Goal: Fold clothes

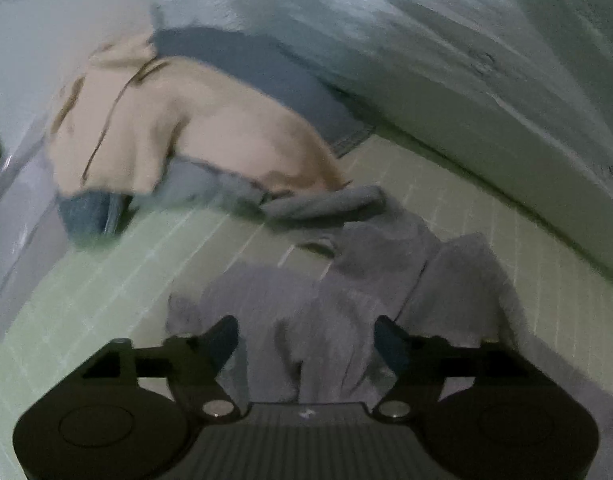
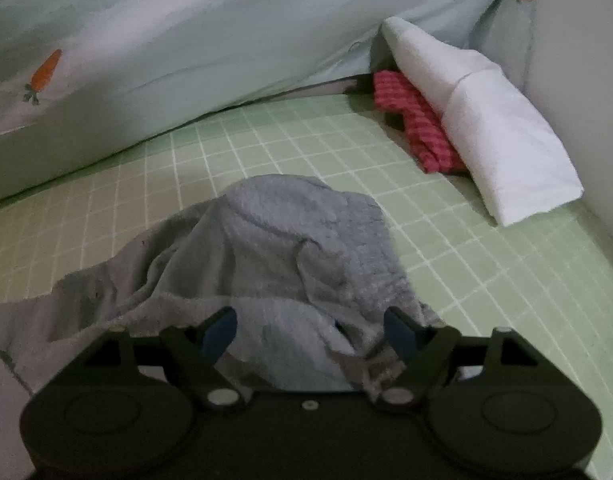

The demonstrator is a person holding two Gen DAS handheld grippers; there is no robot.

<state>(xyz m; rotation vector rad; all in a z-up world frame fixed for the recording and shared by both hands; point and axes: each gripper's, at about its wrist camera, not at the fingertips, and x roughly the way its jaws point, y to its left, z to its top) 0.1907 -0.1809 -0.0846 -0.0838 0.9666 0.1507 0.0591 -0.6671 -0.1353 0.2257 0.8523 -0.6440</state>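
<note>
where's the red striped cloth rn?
Right wrist view, upper right: the red striped cloth lies on the green checked sheet, tucked against the left side of the folded white towel, beyond the crumpled grey garment.

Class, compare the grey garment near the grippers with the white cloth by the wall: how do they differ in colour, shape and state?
The grey garment is crumpled in a loose heap; the white cloth is folded into a neat, flat-sided block. The grey garment looks fuzzy, the white cloth smooth. The grey garment lies mid-sheet; the white cloth leans at the edge, over a red cloth. Both rest on the green checked sheet.
</note>
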